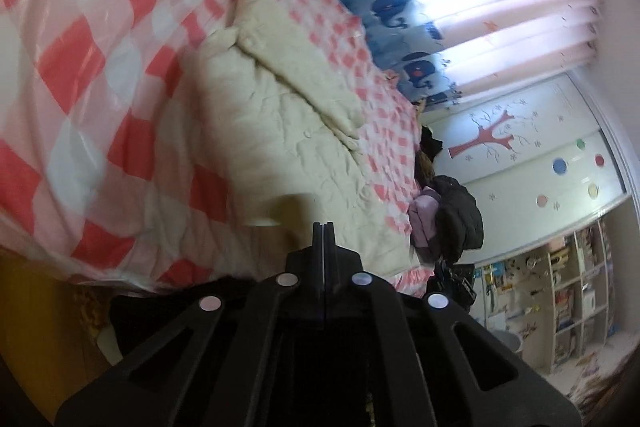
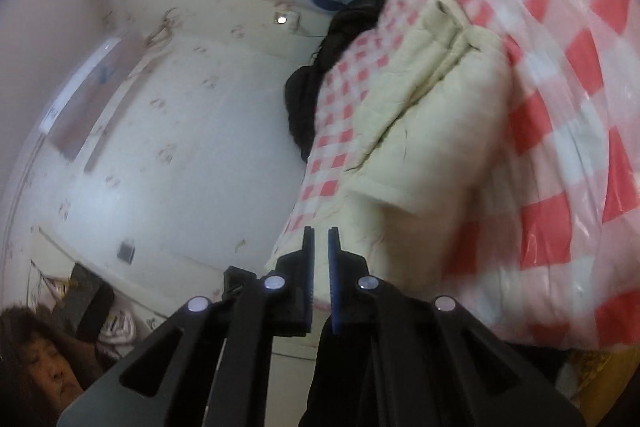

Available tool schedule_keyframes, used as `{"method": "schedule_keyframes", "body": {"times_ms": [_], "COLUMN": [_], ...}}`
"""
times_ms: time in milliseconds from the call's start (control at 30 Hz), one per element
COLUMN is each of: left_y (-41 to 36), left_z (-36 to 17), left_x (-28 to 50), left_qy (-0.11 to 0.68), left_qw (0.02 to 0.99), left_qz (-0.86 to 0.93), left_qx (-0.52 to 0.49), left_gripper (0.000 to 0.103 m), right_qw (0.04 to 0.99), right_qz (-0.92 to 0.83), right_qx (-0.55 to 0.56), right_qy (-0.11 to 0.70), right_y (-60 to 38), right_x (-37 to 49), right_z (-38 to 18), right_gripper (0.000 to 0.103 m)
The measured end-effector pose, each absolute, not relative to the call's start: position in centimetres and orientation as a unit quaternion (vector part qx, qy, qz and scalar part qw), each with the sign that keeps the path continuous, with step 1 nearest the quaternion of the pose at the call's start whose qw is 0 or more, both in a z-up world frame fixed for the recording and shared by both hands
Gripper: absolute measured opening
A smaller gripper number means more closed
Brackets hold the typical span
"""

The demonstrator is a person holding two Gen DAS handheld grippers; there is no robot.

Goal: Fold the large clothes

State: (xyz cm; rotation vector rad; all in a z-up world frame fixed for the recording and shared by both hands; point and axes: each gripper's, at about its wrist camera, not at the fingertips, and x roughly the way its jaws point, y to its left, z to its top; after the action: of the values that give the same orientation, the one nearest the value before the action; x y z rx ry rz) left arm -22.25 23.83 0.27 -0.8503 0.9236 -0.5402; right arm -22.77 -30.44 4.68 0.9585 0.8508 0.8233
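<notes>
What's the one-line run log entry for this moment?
task: fold large clothes | left gripper: shut, nothing visibly held | right gripper: shut, nothing visibly held | cream padded coat: lying on pink checked cover

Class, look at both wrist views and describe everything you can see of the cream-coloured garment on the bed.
The cream garment is a large padded, quilted-looking piece, probably a coat, matte and finely creased. It lies spread along the pink-and-white checked bed cover, which shines like plastic. A long folded flap or sleeve lies across its upper part, with stitched seams and a cuff-like hem visible. Its near end reaches toward both grippers; whether either grips it cannot be told.
</notes>
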Motion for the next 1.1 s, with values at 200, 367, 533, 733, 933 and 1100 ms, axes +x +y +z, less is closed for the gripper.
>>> {"method": "schedule_keyframes", "body": {"times_ms": [200, 367, 533, 733, 933, 1100], "left_y": [27.4, 30.9, 31.3, 28.5, 25.8, 26.1], "left_z": [-4.1, -8.0, -11.0, -12.8, -10.7, -11.0], "left_x": [-24.0, -23.6, -21.3, -19.5, -19.0, -18.1], "left_qy": [0.481, 0.472, 0.491, 0.512, 0.5, 0.476], "left_qw": [0.762, 0.756, 0.745, 0.73, 0.743, 0.727], "left_qz": [-0.212, -0.144, -0.113, -0.144, -0.196, -0.211], "left_qx": [-0.38, -0.43, -0.436, -0.43, -0.4, -0.447], "left_gripper": [0.009, 0.065, 0.071, 0.073, 0.074, 0.073], "right_qw": [0.753, 0.743, 0.722, 0.706, 0.699, 0.687], "right_qz": [0.257, 0.225, 0.225, 0.258, 0.263, 0.275], "right_qx": [0.39, 0.387, 0.385, 0.375, 0.411, 0.427], "right_qy": [0.463, 0.498, 0.529, 0.543, 0.523, 0.52], "right_y": [-33.4, -35.1, -33.9, -31.3, -32.9, -33.3], "right_x": [-23.6, -21.9, -19.5, -18.0, -17.8, -17.8], "right_z": [1.8, -1.8, -4.8, -5.4, -5.5, -6.2], "right_gripper": [0.092, 0.092, 0.092, 0.092, 0.092, 0.095]}}
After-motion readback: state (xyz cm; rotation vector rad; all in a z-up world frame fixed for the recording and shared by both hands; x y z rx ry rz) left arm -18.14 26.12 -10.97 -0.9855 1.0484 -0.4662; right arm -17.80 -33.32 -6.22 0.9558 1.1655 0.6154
